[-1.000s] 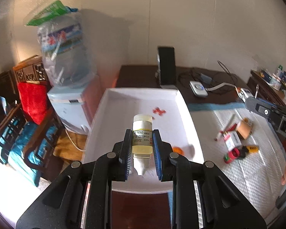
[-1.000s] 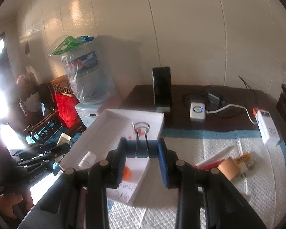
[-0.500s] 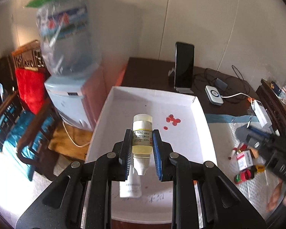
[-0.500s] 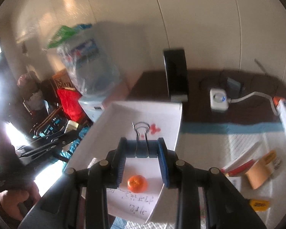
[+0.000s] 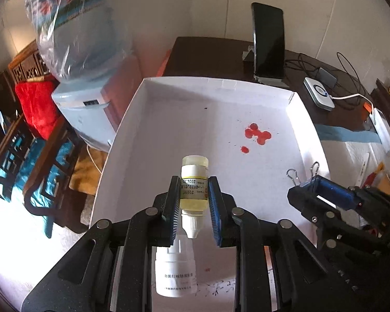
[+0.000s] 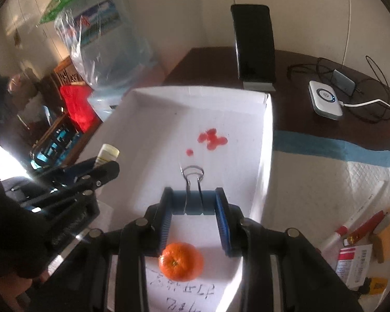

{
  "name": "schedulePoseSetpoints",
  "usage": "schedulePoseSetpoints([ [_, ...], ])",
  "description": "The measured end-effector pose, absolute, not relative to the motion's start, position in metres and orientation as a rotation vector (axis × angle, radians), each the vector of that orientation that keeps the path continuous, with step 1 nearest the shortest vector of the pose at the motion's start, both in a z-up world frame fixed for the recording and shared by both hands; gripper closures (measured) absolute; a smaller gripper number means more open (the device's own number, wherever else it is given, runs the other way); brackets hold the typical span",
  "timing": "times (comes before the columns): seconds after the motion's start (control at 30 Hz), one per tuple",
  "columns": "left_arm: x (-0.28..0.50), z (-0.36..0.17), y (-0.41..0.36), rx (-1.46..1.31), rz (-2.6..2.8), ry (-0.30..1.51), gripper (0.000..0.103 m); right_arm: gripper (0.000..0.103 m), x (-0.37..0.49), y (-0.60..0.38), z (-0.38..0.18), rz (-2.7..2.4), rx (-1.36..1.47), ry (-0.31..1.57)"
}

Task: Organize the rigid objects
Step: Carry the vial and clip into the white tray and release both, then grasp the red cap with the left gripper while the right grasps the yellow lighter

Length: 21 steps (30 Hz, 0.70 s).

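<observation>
My left gripper (image 5: 194, 202) is shut on a small dropper bottle (image 5: 194, 184) of yellowish liquid, white cap toward me, held above the white tray (image 5: 132, 119). A white tube (image 5: 174, 273) lies in the tray below it. My right gripper (image 6: 194, 204) is shut on a blue binder clip (image 6: 192, 202) with its wire handles pointing forward, over the tray's (image 6: 266, 135) near right part. A small orange (image 6: 180, 261) lies in the tray under the right gripper. The right gripper also shows in the left wrist view (image 5: 312, 189), and the left gripper in the right wrist view (image 6: 101, 166).
Red spots (image 5: 257, 136) mark the tray floor. A black phone on a stand (image 5: 269, 44) and a white charger (image 5: 319, 96) sit on the dark table behind. Pens and small packets (image 6: 358, 234) lie on the white pad to the right. A water dispenser (image 5: 83, 52) stands left.
Both grippers have moved forward and down over the tray, each still holding its object. The right gripper has come in beside the left one, and the tray looms larger.
</observation>
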<state>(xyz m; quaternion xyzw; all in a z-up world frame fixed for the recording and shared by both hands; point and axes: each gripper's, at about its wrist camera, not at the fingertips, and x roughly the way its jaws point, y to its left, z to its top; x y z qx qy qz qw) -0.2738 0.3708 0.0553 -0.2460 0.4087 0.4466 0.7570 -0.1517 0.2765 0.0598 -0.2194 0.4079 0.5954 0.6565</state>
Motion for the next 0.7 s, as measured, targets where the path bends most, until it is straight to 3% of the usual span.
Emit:
schedulePoseSetpoints([
  [0.07,-0.275,0.053,0.373,-0.553,0.964,0.880,0.036,0.072,-0.152,0.279,0.057,1.342,-0.506,0.924],
  [0.13,-0.279,0.054,0.373,-0.521,1.022,0.857,0.021,0.066,-0.148,0.277,0.057,1.327,-0.493,0.919],
  [0.2,-0.287,0.056,0.374,-0.516,1.051,0.814,0.019,0.038,-0.141,0.276,0.057,1.321,-0.462,0.936],
  [0.23,-0.291,0.057,0.376,-0.519,1.064,0.803,0.015,0.017,-0.137,0.274,0.056,1.340,-0.431,0.952],
  [0.27,-0.294,0.057,0.376,-0.526,1.066,0.801,0.011,0.007,-0.135,0.274,0.056,1.374,-0.405,0.969],
  [0.33,-0.301,0.062,0.375,-0.518,1.098,0.787,0.000,0.000,-0.137,0.272,0.060,1.378,-0.399,0.955],
  [0.7,-0.326,0.117,0.339,-0.489,1.132,0.625,0.000,0.000,-0.141,0.244,0.098,1.372,-0.293,0.858],
])
